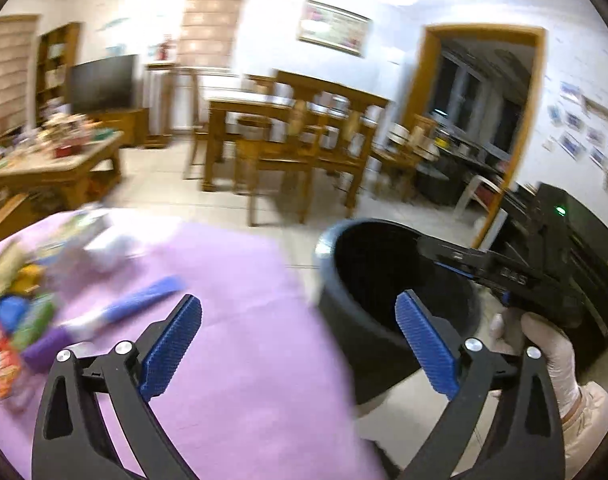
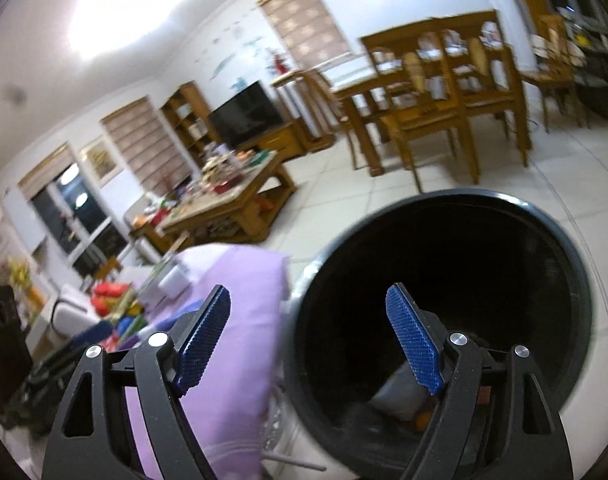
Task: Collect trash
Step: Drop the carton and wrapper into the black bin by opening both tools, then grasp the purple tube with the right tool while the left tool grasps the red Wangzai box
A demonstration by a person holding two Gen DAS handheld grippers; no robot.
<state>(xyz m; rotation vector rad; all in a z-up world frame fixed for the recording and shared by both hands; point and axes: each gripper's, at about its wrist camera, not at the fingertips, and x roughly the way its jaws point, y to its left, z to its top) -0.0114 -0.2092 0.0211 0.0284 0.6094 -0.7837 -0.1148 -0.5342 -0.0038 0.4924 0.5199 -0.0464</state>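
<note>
A black round trash bin [image 1: 384, 304] stands beside the purple-covered table [image 1: 240, 304]; in the right wrist view the bin [image 2: 464, 280] fills the lower right, with some pale trash [image 2: 400, 400] at its bottom. My left gripper [image 1: 300, 340] is open and empty over the table's right edge, next to the bin. My right gripper [image 2: 308, 340] is open and empty, held above the bin's mouth; it also shows in the left wrist view [image 1: 516, 280] over the bin's far rim. A pile of colourful wrappers [image 1: 16, 320] and a blue-and-white tube [image 1: 136, 304] lie on the table's left.
A white box [image 1: 108, 244] lies at the table's far left. A wooden dining table with chairs [image 1: 300, 136] stands beyond on the tiled floor. A cluttered coffee table [image 1: 56, 160] is at the left. A black case [image 1: 576, 248] is at the right.
</note>
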